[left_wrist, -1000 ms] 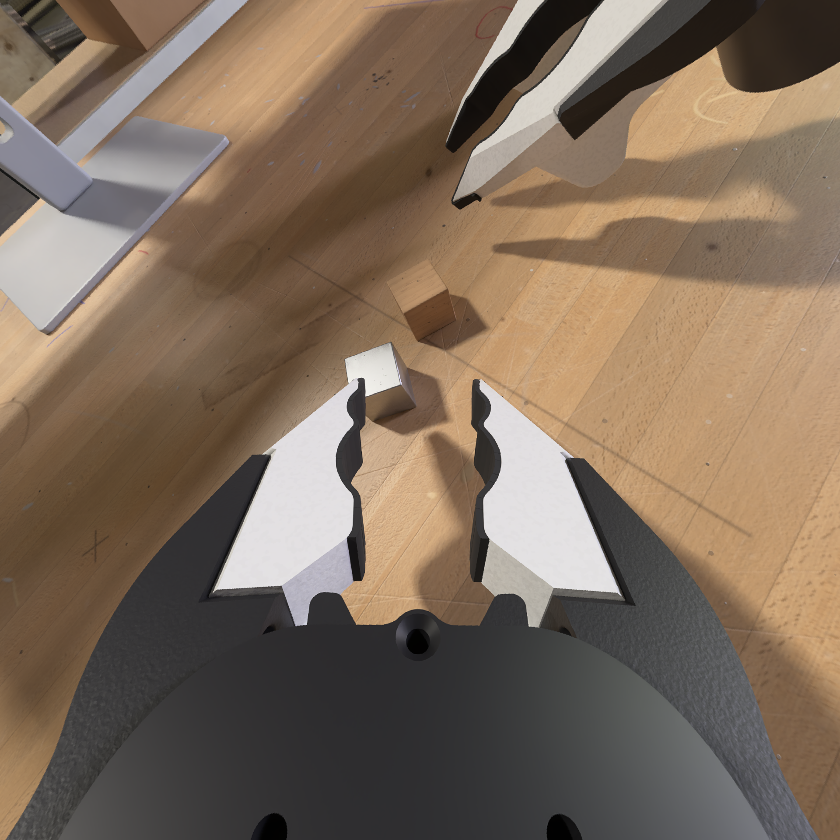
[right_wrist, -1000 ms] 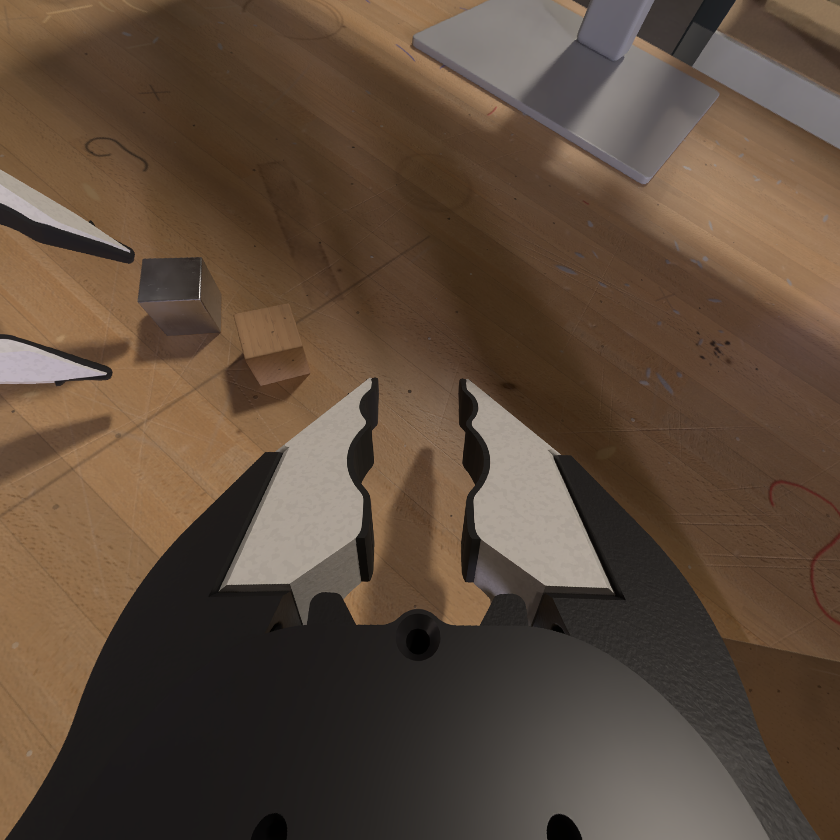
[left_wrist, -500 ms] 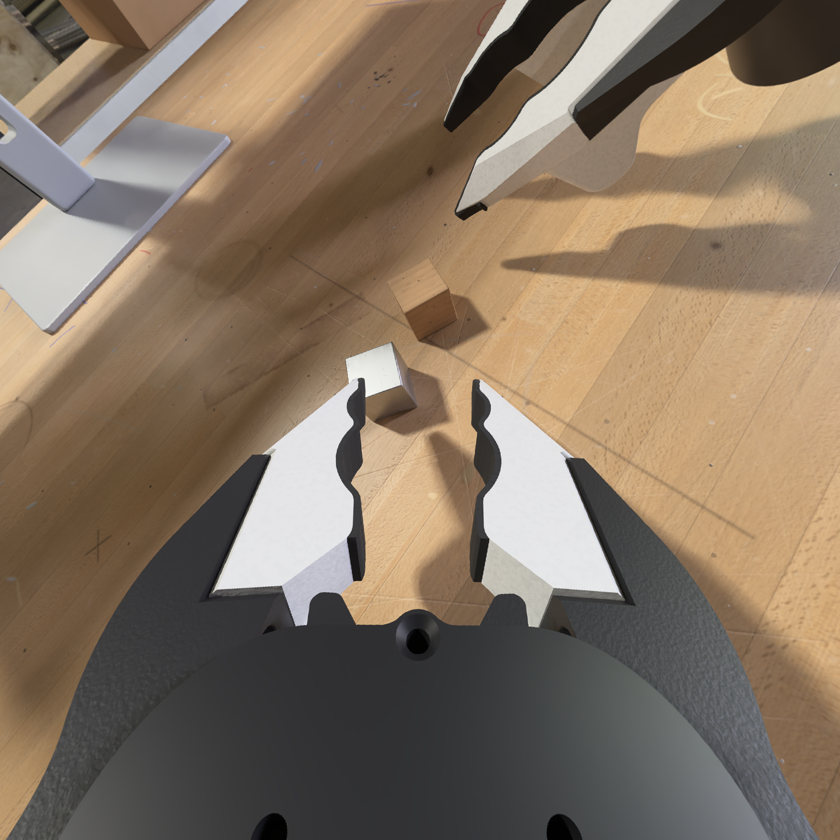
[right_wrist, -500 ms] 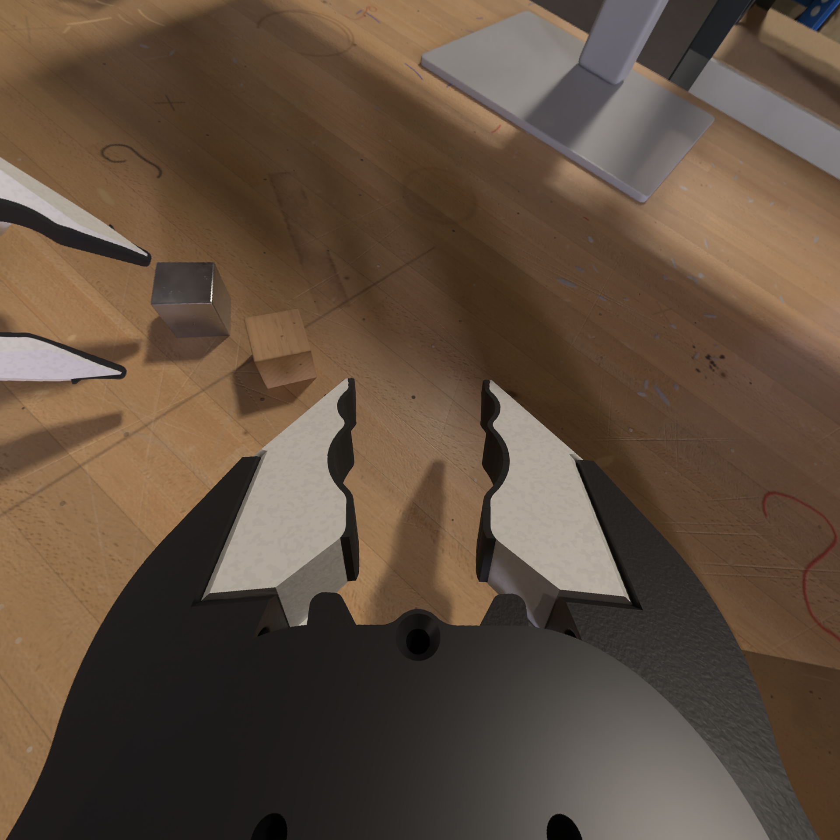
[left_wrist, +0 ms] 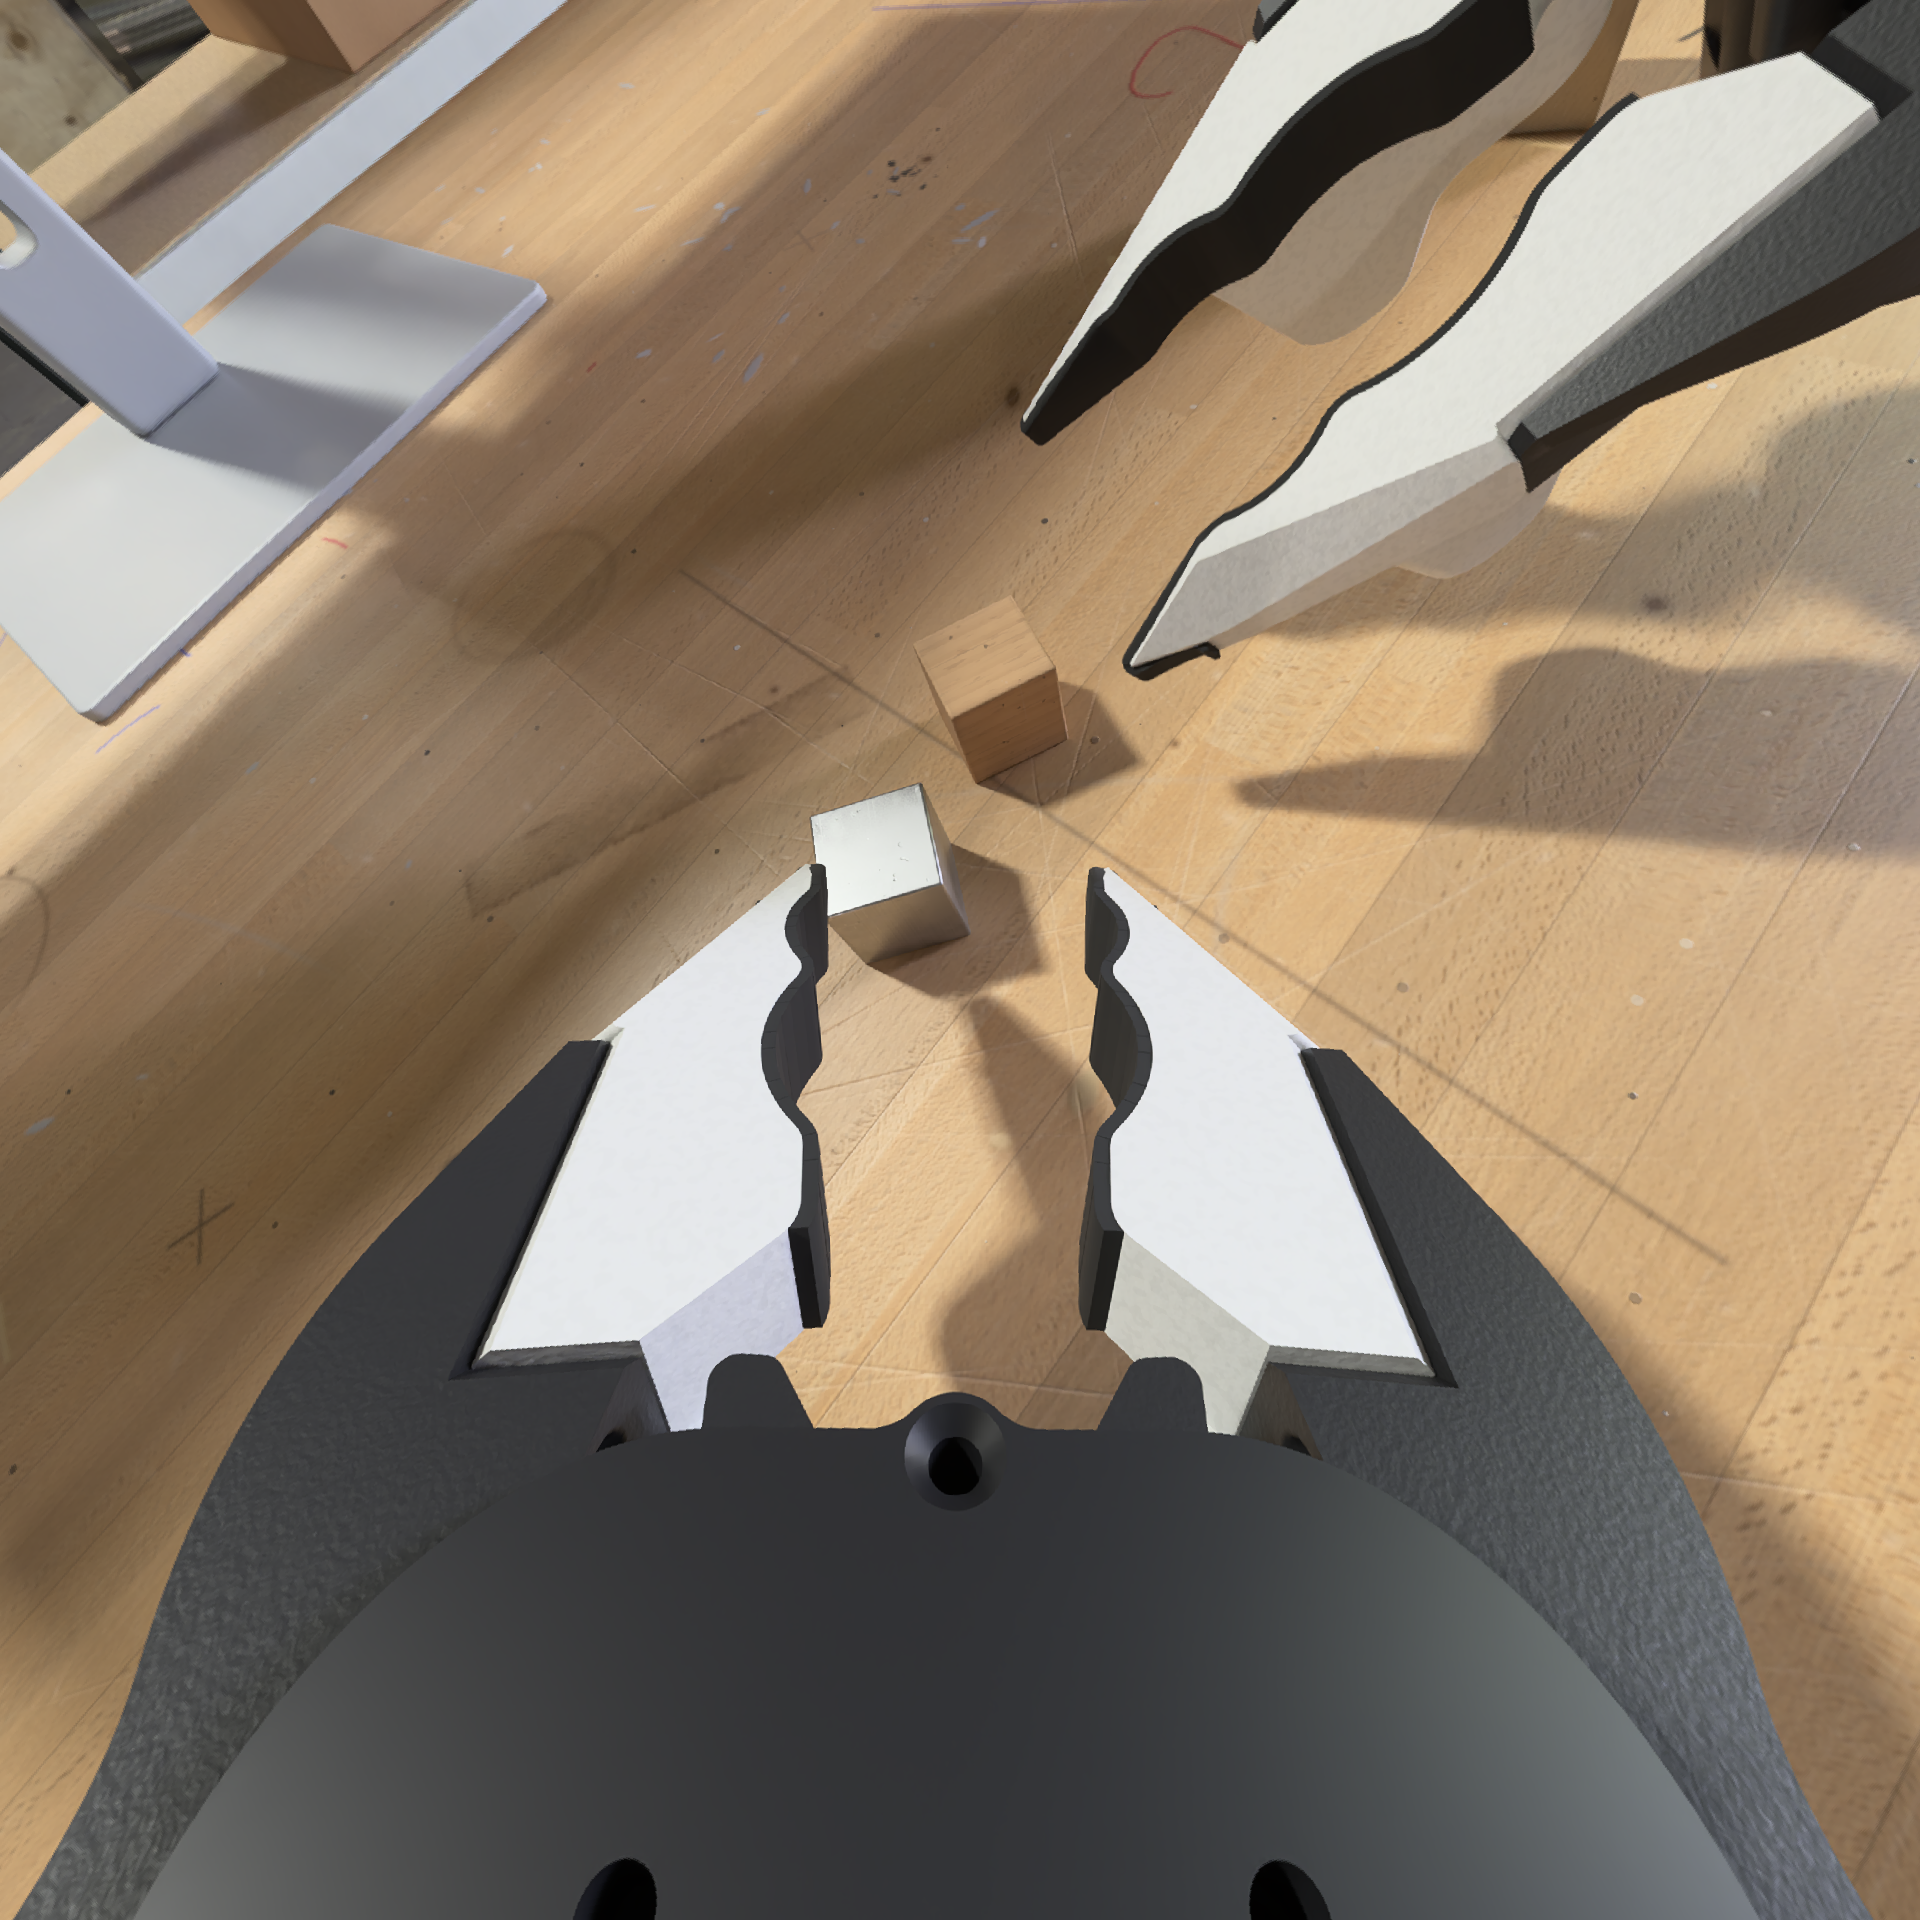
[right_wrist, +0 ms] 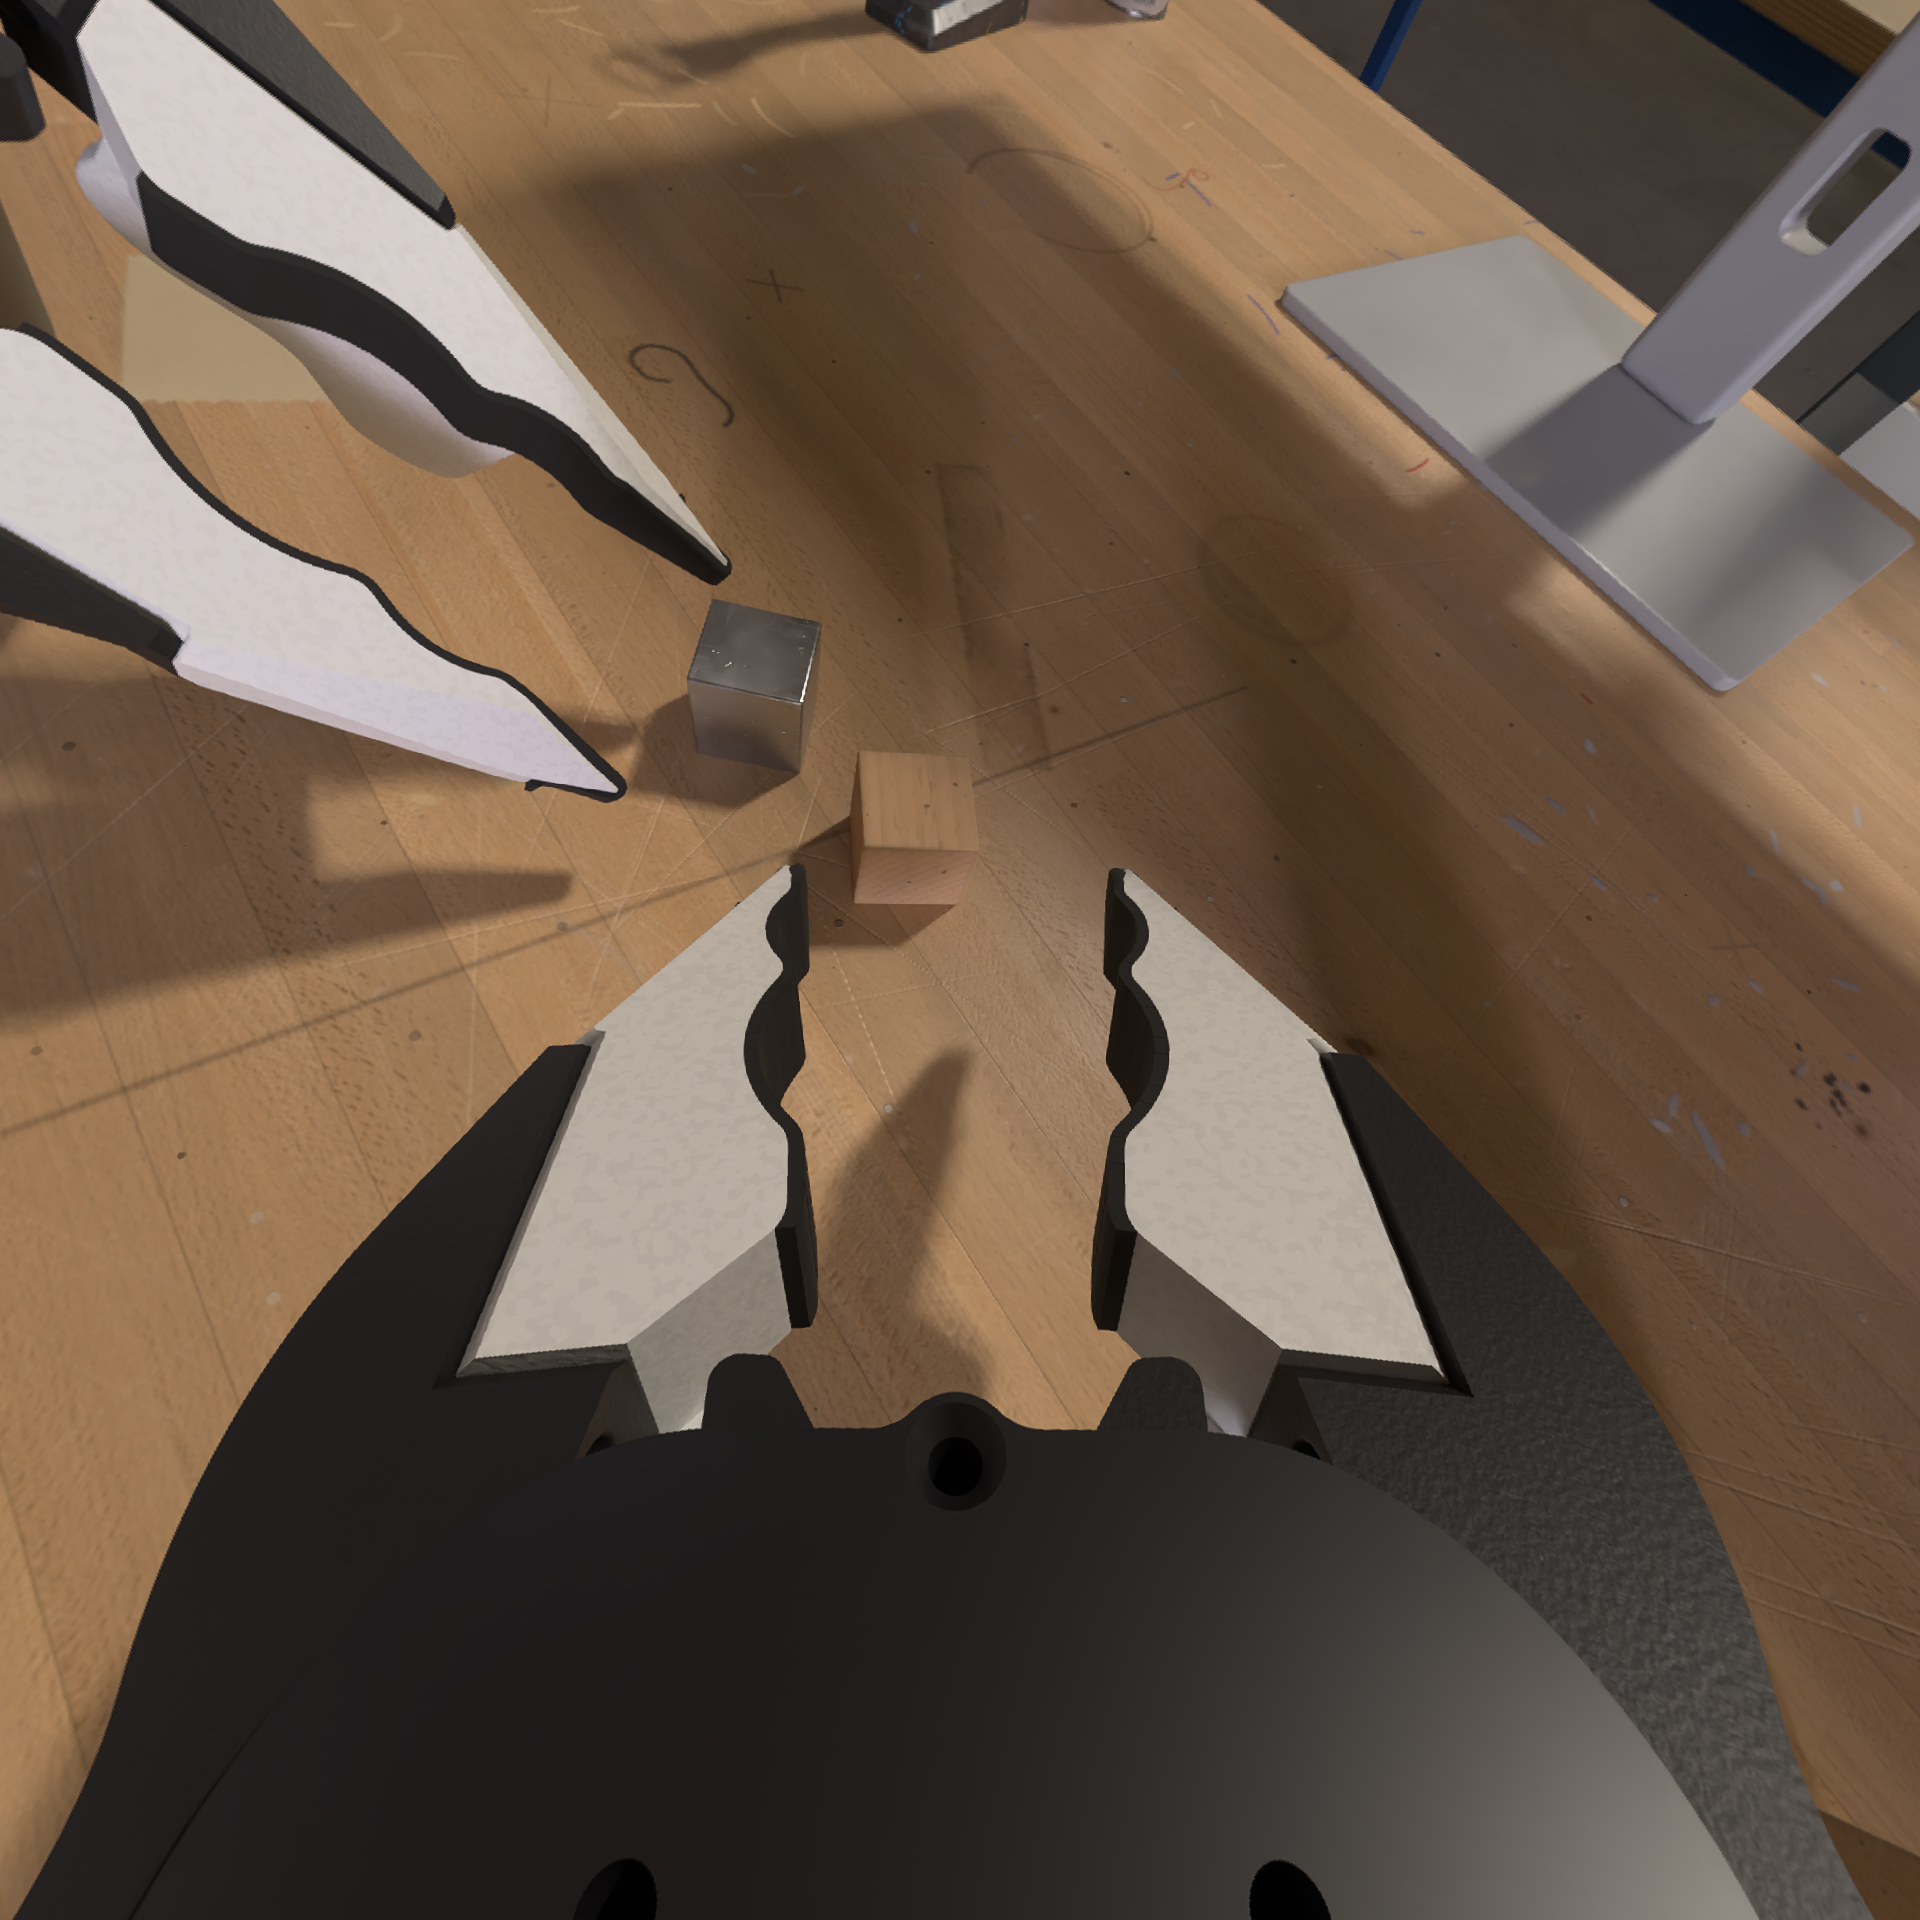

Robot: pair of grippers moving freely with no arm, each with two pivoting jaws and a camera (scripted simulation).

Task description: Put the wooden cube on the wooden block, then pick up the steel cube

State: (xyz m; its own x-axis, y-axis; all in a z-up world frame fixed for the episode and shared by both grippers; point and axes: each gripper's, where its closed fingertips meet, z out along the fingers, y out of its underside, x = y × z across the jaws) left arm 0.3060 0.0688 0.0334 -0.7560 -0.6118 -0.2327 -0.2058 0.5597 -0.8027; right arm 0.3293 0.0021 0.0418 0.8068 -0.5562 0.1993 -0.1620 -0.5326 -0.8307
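Neither step of the task is done yet. The wooden cube (right_wrist: 914,826) sits on the workbench (right_wrist: 1351,935), just ahead of the right gripper (right_wrist: 954,883), whose jaws stand wide apart with nothing between them. The cube lies a little left of the midline between the fingertips, near the left tip but apart from it. The steel cube (right_wrist: 755,688) rests just beyond it and to the left, the two cubes close together yet not touching.

In the left wrist view the left gripper (left_wrist: 954,883) is likewise spread open and empty; the steel cube (left_wrist: 888,875) lies right by its left fingertip — whether tip and cube touch, I cannot tell. The wooden cube (left_wrist: 992,686) is just past it, with the right gripper's lower fingertip (left_wrist: 1164,649) near its far side.

The wooden block is hard to make out: a pale wooden piece shows only in part behind the right gripper's fingers at the top right of the left wrist view, and it may be the block, but I cannot be sure. A grey metal stand (right_wrist: 1590,457) sits well off to the side.

So all remains to do: grasp the wooden cube, carry it to the block and set it down, then lift the steel cube — the left gripper looks placed for that.
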